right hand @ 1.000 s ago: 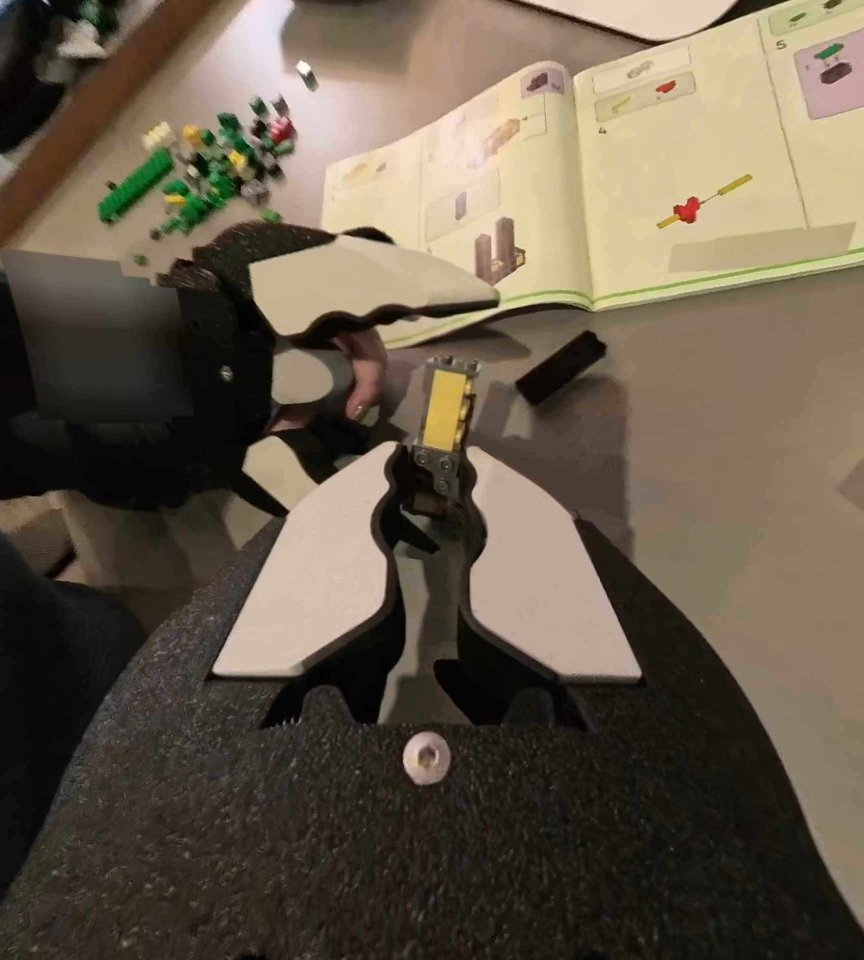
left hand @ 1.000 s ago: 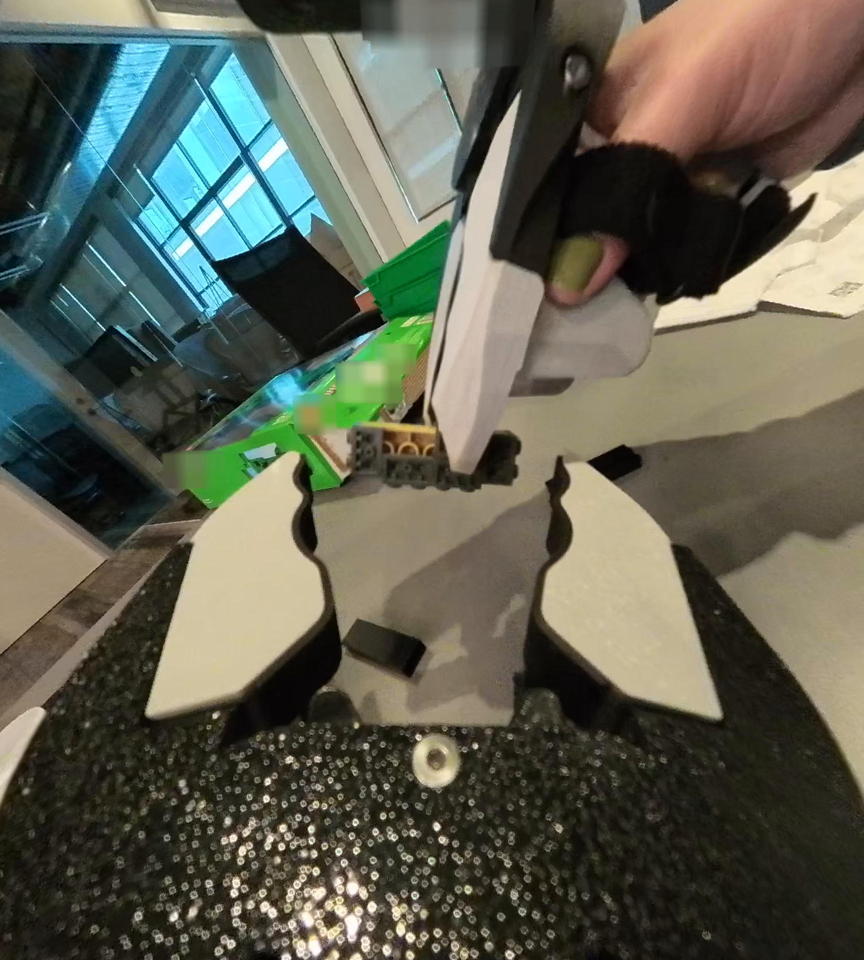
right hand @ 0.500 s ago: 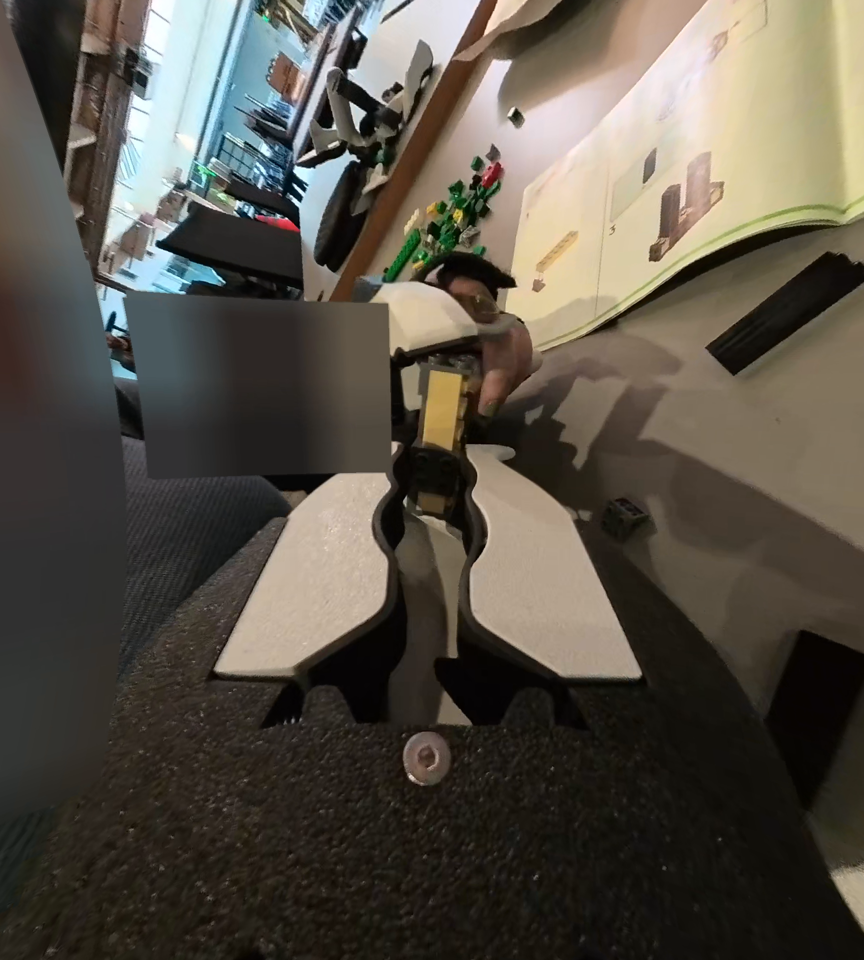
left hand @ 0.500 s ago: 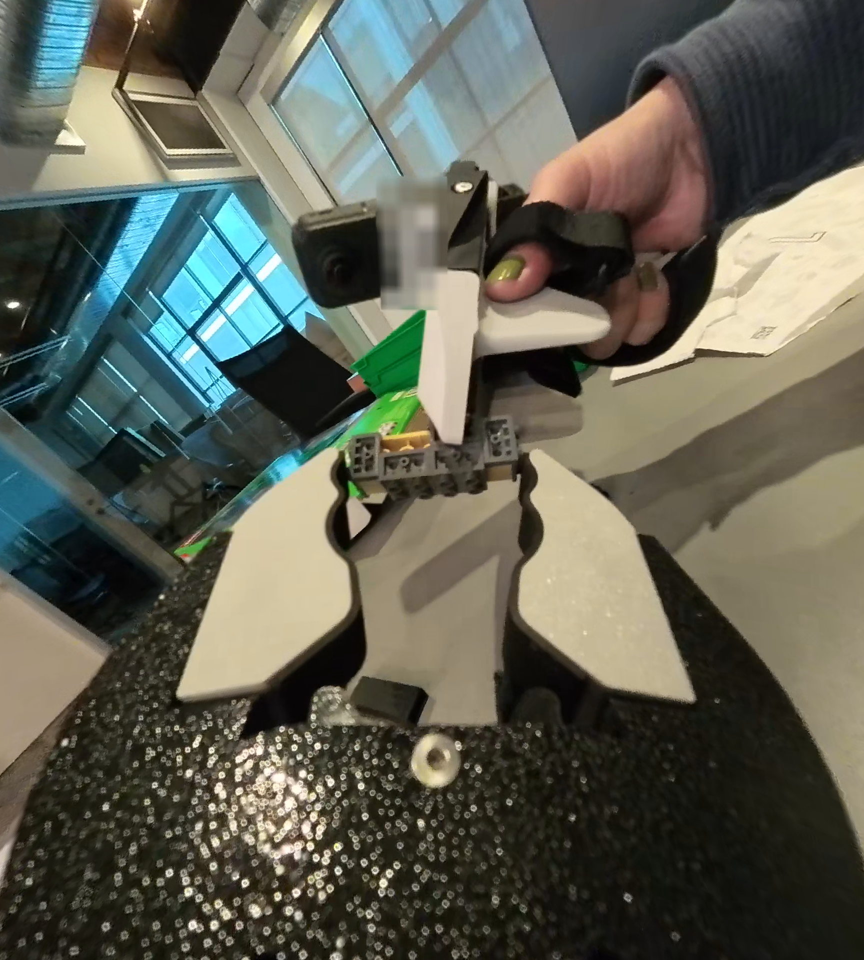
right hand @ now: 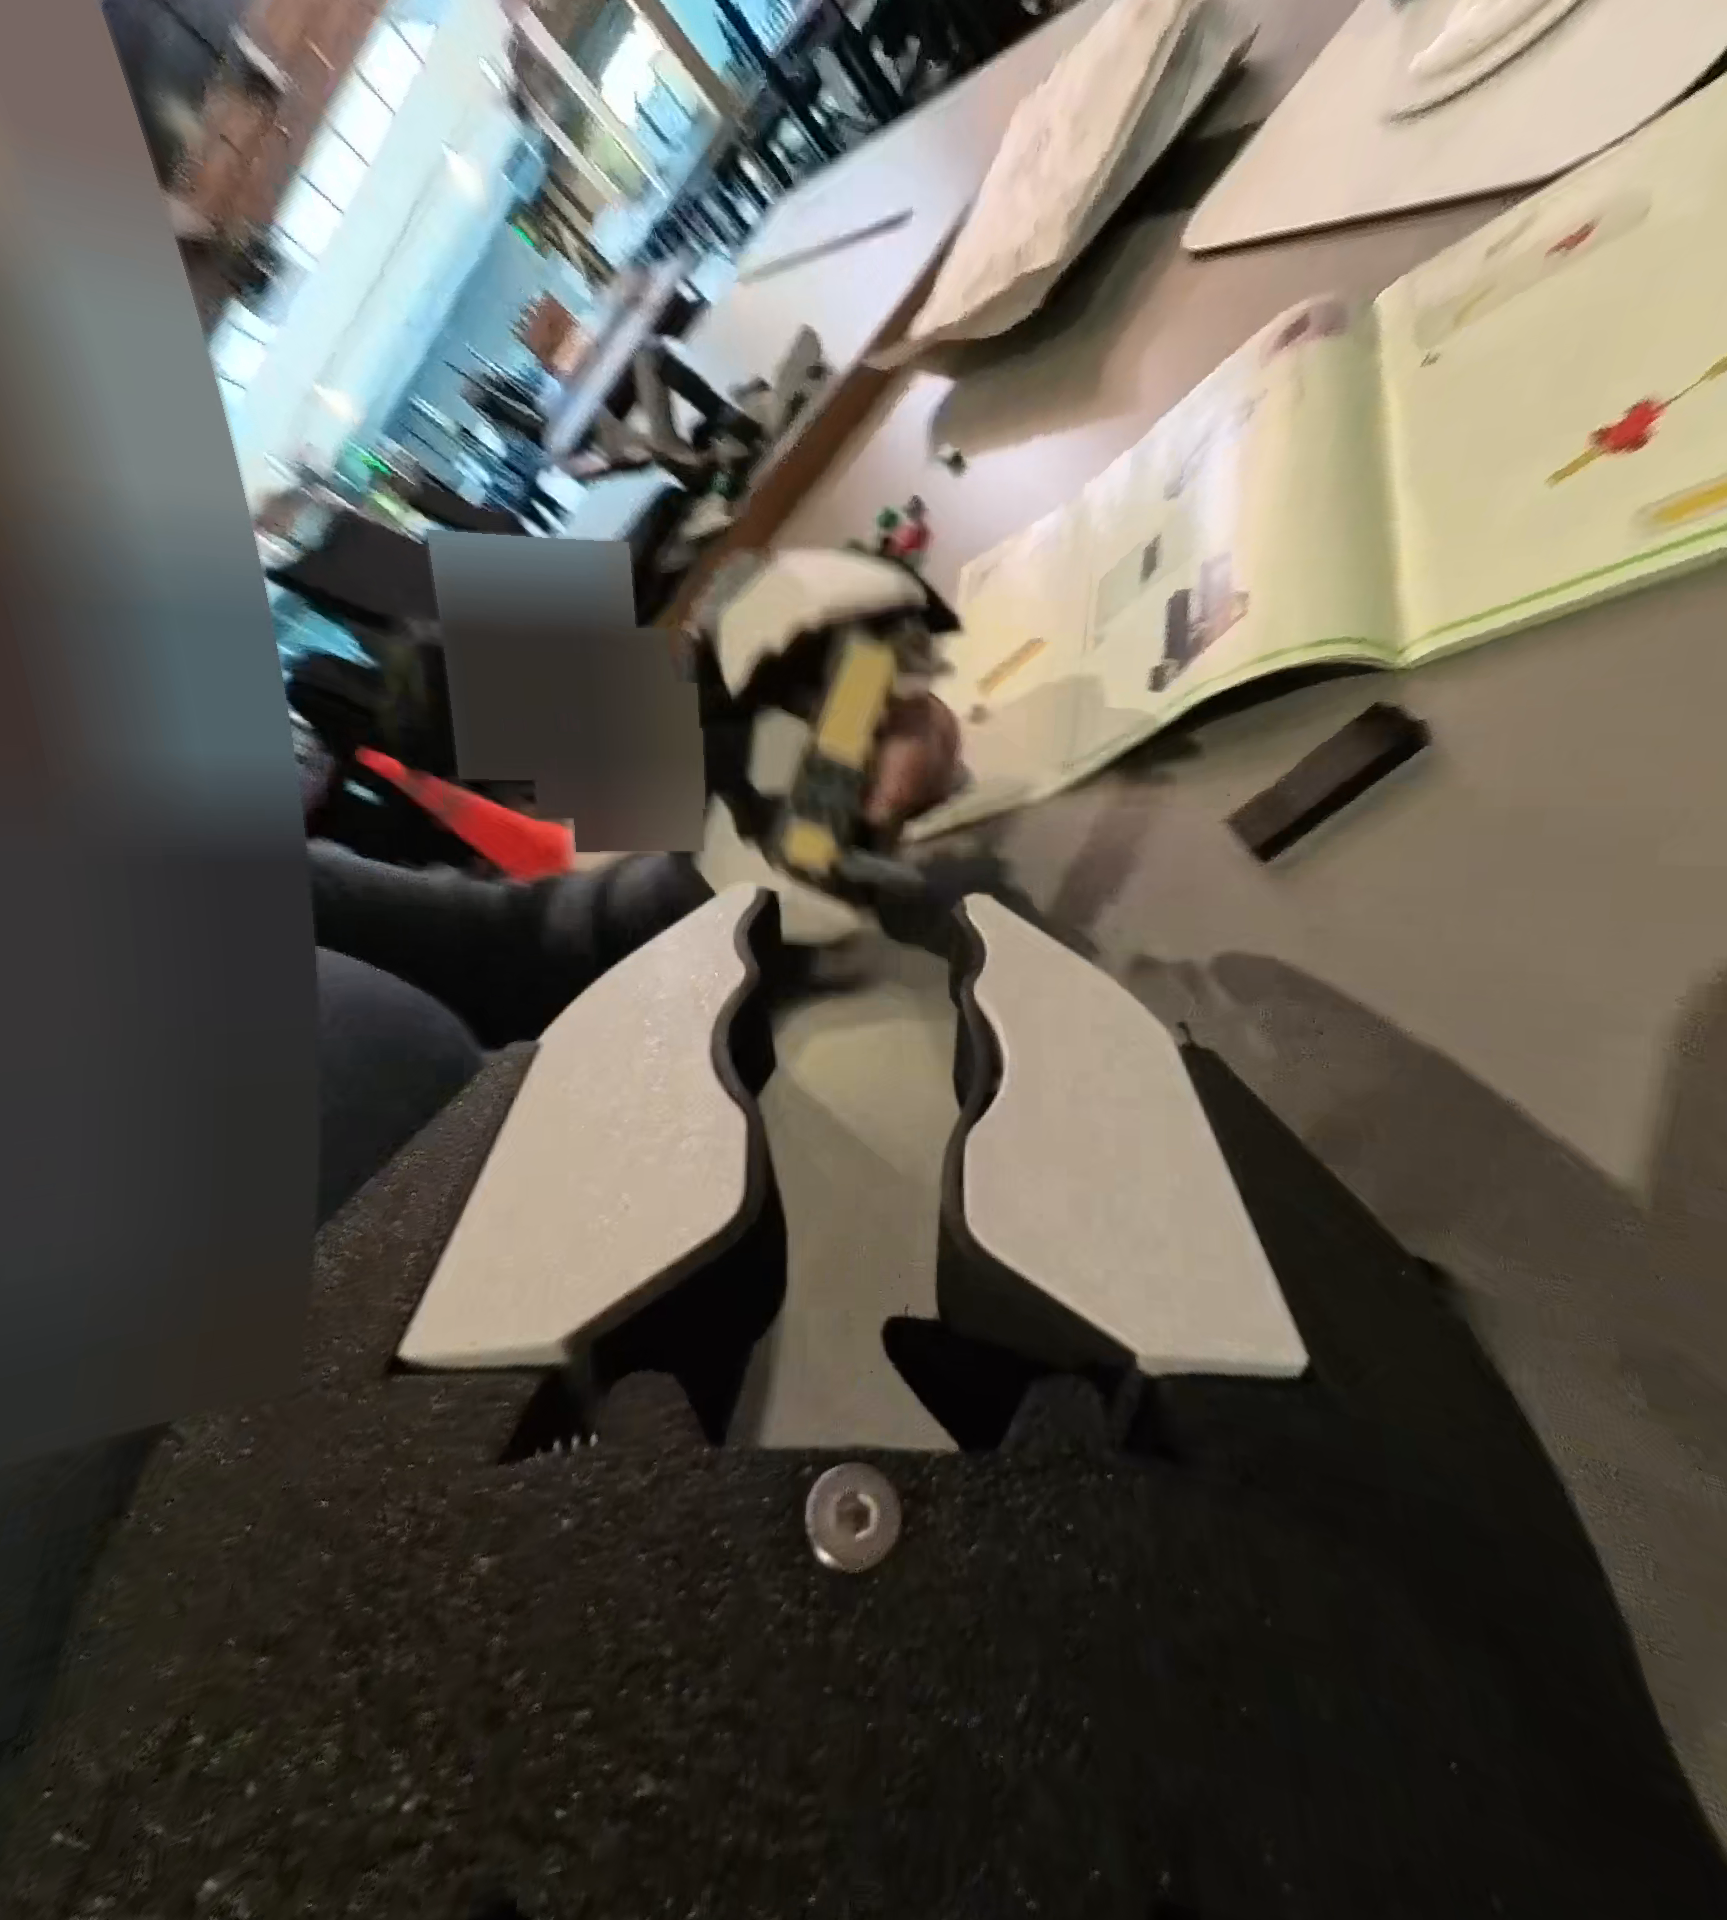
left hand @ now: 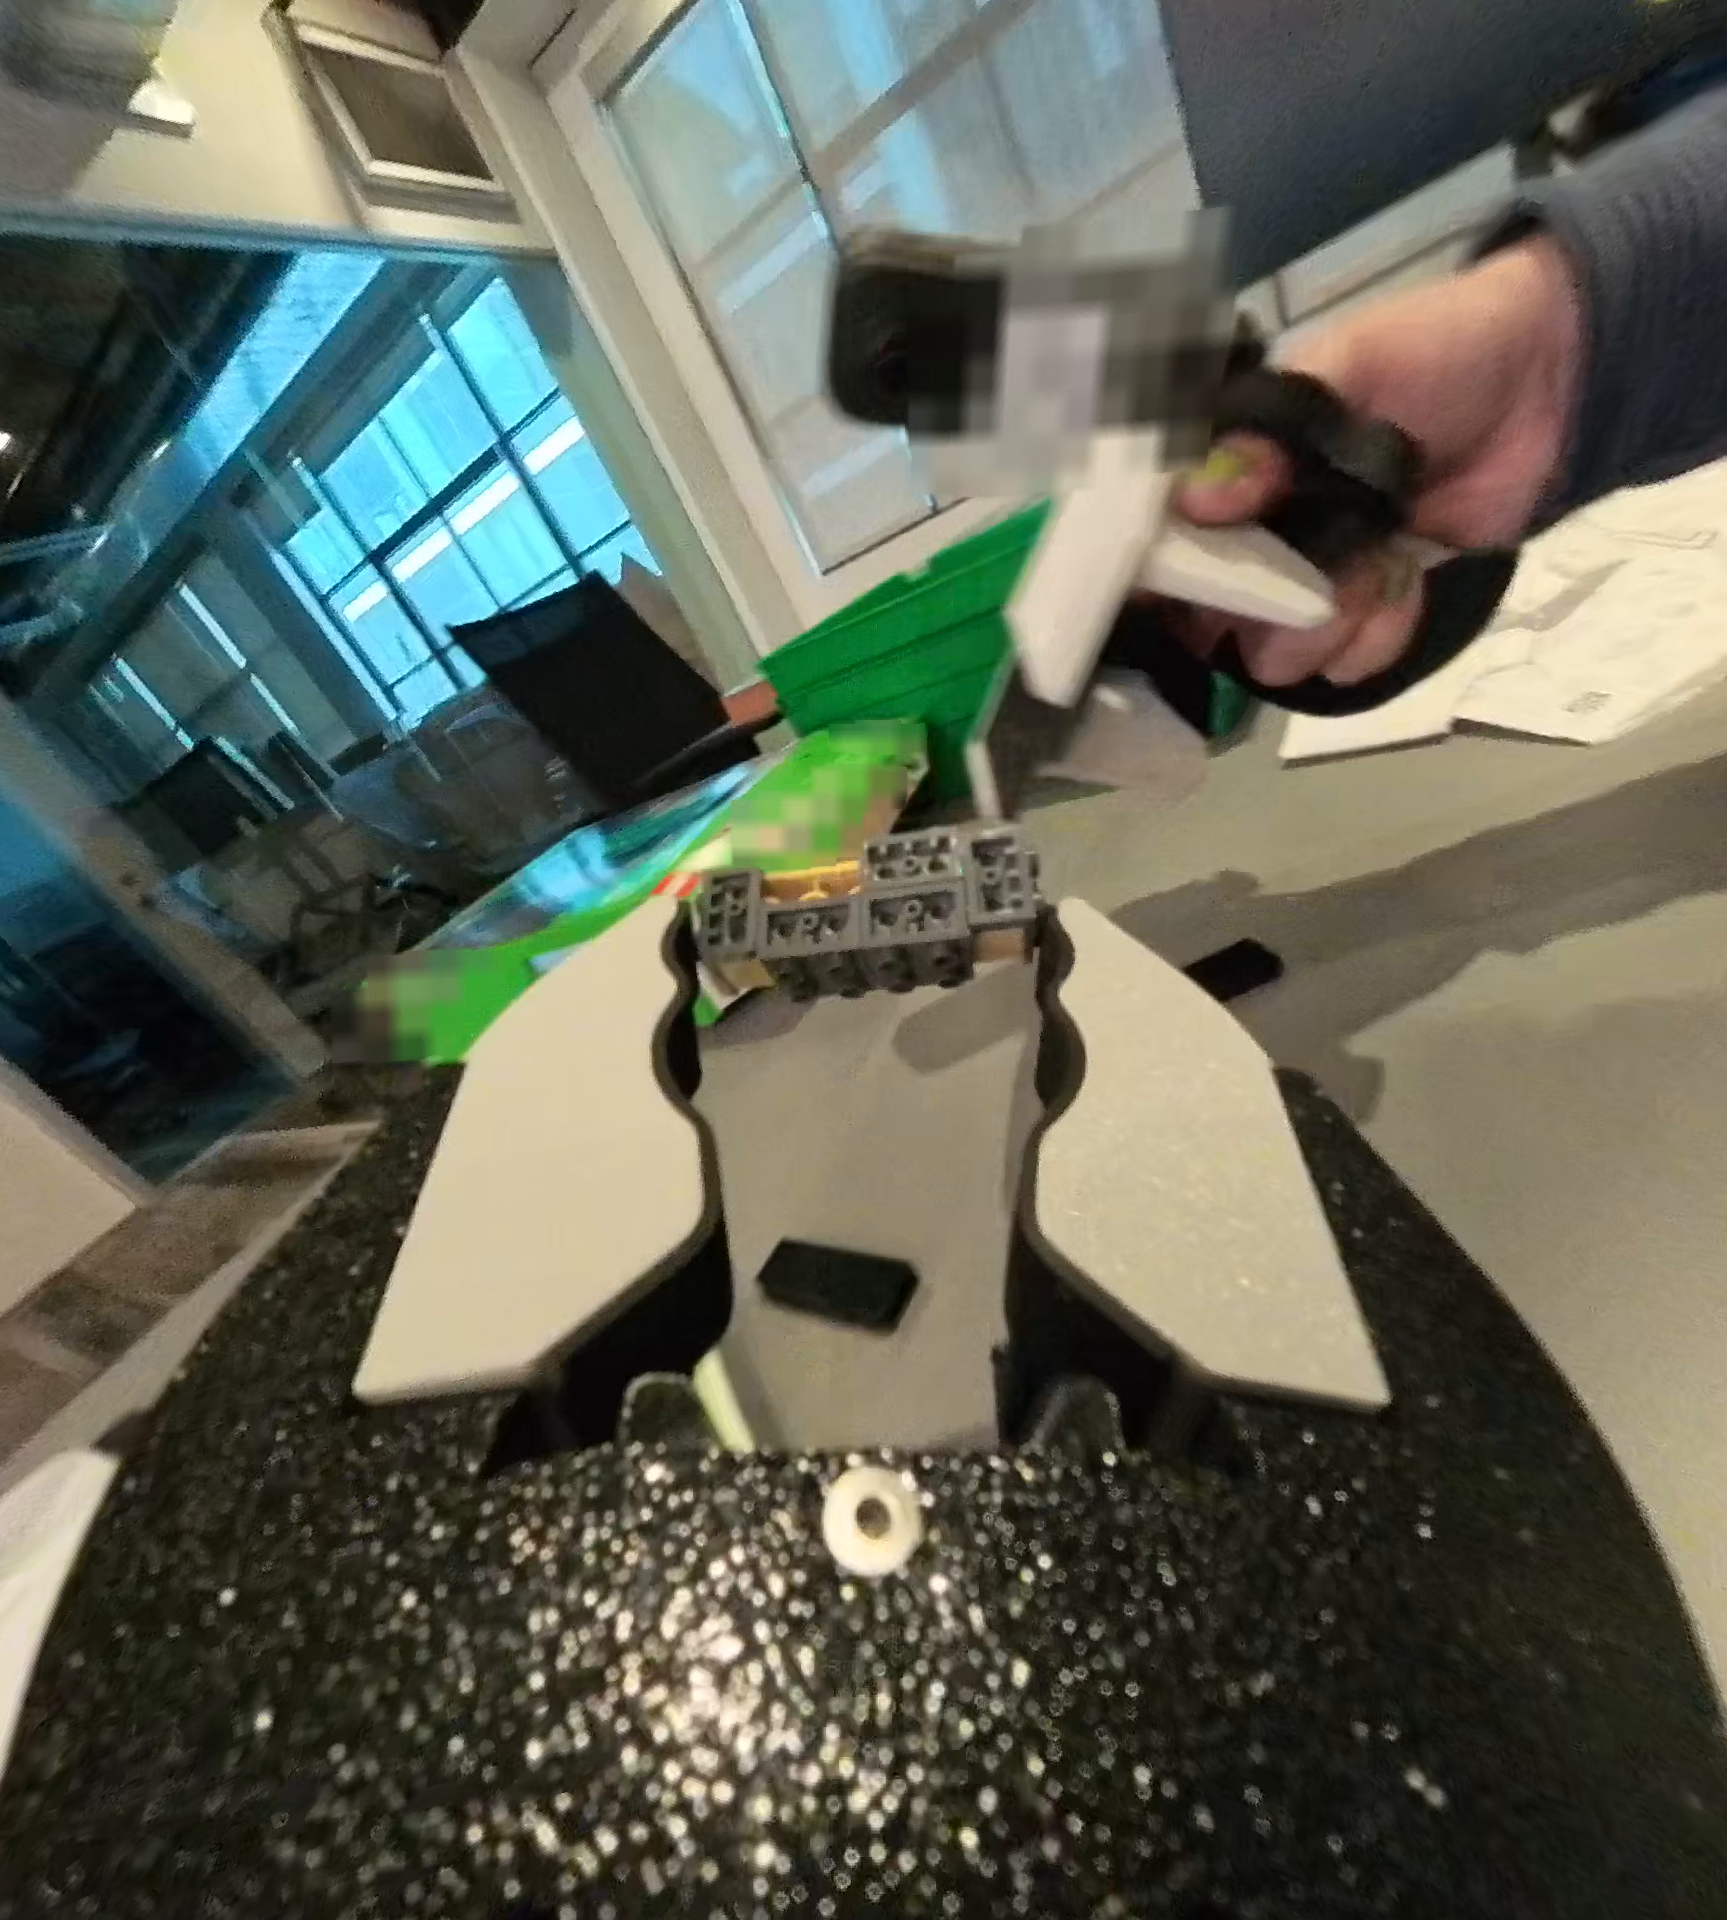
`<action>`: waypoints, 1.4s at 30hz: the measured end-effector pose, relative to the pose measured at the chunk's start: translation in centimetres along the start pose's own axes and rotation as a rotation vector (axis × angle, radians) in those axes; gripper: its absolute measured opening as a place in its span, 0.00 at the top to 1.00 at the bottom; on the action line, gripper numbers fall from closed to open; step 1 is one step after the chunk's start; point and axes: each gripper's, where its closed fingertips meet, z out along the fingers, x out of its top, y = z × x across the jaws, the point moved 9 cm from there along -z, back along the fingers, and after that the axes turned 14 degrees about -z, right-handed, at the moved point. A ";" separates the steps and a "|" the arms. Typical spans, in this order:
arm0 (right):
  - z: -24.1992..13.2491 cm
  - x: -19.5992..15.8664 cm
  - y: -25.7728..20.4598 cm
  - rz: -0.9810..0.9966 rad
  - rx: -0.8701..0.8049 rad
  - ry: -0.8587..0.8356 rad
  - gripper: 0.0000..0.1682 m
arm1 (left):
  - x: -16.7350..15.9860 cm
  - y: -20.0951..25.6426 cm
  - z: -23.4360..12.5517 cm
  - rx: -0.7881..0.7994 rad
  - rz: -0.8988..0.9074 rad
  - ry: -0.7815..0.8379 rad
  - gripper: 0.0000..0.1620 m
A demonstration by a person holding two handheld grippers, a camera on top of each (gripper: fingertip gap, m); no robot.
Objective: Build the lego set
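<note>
The left claw [left hand: 864, 925] pinches a small lego assembly [left hand: 869, 914] of grey and tan bricks across its two ends, with one fingertip on each side, and the piece sits above the grey bench [left hand: 1565, 1039]. In the right wrist view the same lego assembly [right hand: 843, 753] shows as a narrow tan and dark strip, held ahead of the right claw [right hand: 859, 925] and just beyond its tips. The right claw is spread, with nothing between its fingers [right hand: 1077, 1122]. In the left wrist view the right claw [left hand: 1129, 582] is seen farther off, up and to the right of the left claw, held by a hand [left hand: 1410, 468] in a dark blue sleeve. A small black piece [left hand: 836, 1283] lies on the bench between the left fingers [left hand: 547, 1195], close to the claw body. Another black piece [right hand: 1326, 779], long and flat, lies on the bench ahead and to the right of the right claw, near the open instruction booklet [right hand: 1461, 468]. A green box [left hand: 900, 644] stands beyond the left claw.
</note>
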 end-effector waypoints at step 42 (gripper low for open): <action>7.5 -7.5 -2.0 -0.302 -0.786 -0.389 0.85 | -1.2 -1.9 -2.4 0.021 -0.188 -0.065 0.61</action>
